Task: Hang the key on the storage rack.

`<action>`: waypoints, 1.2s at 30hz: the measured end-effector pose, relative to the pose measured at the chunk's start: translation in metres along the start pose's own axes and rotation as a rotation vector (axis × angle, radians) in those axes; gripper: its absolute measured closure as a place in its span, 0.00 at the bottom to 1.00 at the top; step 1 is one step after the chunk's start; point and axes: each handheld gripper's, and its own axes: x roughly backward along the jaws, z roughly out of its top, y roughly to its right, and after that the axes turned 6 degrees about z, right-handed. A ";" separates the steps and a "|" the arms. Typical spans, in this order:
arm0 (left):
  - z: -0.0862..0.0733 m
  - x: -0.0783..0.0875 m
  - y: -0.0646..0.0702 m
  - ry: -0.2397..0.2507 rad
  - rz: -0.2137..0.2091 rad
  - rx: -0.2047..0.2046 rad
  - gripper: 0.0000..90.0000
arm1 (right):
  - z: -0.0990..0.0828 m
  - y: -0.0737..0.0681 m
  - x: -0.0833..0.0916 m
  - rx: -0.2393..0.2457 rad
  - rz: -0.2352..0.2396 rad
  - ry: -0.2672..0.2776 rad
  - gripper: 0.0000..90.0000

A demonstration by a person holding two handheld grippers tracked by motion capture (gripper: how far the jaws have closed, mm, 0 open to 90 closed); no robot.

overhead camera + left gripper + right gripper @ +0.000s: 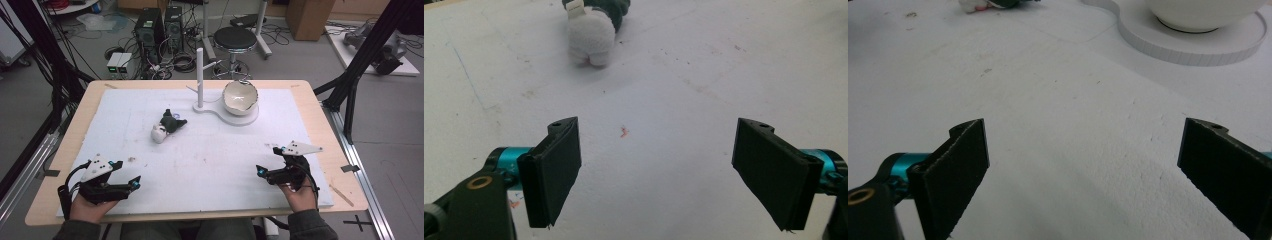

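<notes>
Both black two-jaw grippers, left (126,173) and right (266,160), gaping, empty. Small white-and-dark plush toy (167,127) beyond, left of white bowl (240,97): soft, light; pinch white body.

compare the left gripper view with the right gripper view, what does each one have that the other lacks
Left gripper view: the whole white end of the plush toy lying on the white mat, with a small red mark on the mat between the open jaws of the left tool.

Right gripper view: the white bowl on its round stand base, ahead of the open right tool.

Both: bare white mat and open black jaws with nothing between them.
</notes>
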 end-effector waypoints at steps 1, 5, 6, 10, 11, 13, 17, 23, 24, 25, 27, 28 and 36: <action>0.000 0.000 0.000 0.003 -0.001 0.002 0.23 | 0.000 0.000 0.000 0.010 0.000 0.000 0.06; 0.000 0.001 0.000 0.007 -0.006 -0.002 0.23 | 0.000 -0.001 0.000 0.002 -0.003 0.000 0.06; 0.000 0.001 0.001 0.013 -0.013 -0.007 0.23 | 0.000 0.000 0.001 0.007 -0.005 0.002 0.06; 0.002 0.002 0.002 0.020 -0.021 -0.016 0.23 | -0.001 0.001 0.002 0.010 -0.008 0.008 0.06; 0.002 0.002 0.002 0.020 -0.021 -0.016 0.23 | -0.001 0.000 0.003 0.003 -0.008 0.008 0.06; 0.002 0.002 0.002 0.024 -0.023 -0.008 0.23 | -0.001 0.001 0.003 0.004 -0.009 0.012 0.06; 0.003 0.003 0.001 0.040 -0.026 -0.003 0.23 | -0.001 0.000 0.004 0.006 -0.012 0.019 0.06; 0.004 0.003 0.002 0.035 -0.032 -0.012 0.23 | -0.001 0.000 0.004 0.003 -0.016 0.015 0.06; 0.004 0.003 0.002 0.035 -0.032 -0.012 0.23 | -0.001 0.000 0.004 0.003 -0.016 0.015 0.06; 0.004 0.003 0.003 0.038 -0.038 -0.017 0.23 | -0.002 0.000 0.003 0.000 -0.019 0.012 0.06; 0.005 0.003 0.003 0.038 -0.041 -0.020 0.24 | -0.002 0.000 0.003 0.003 -0.021 0.012 0.06; 0.007 0.003 0.004 0.039 -0.043 -0.022 0.24 | -0.003 0.000 0.003 0.003 -0.021 0.014 0.06; 0.020 0.004 0.000 0.074 -0.048 -0.028 0.23 | -0.001 -0.001 0.004 0.008 -0.025 0.023 0.06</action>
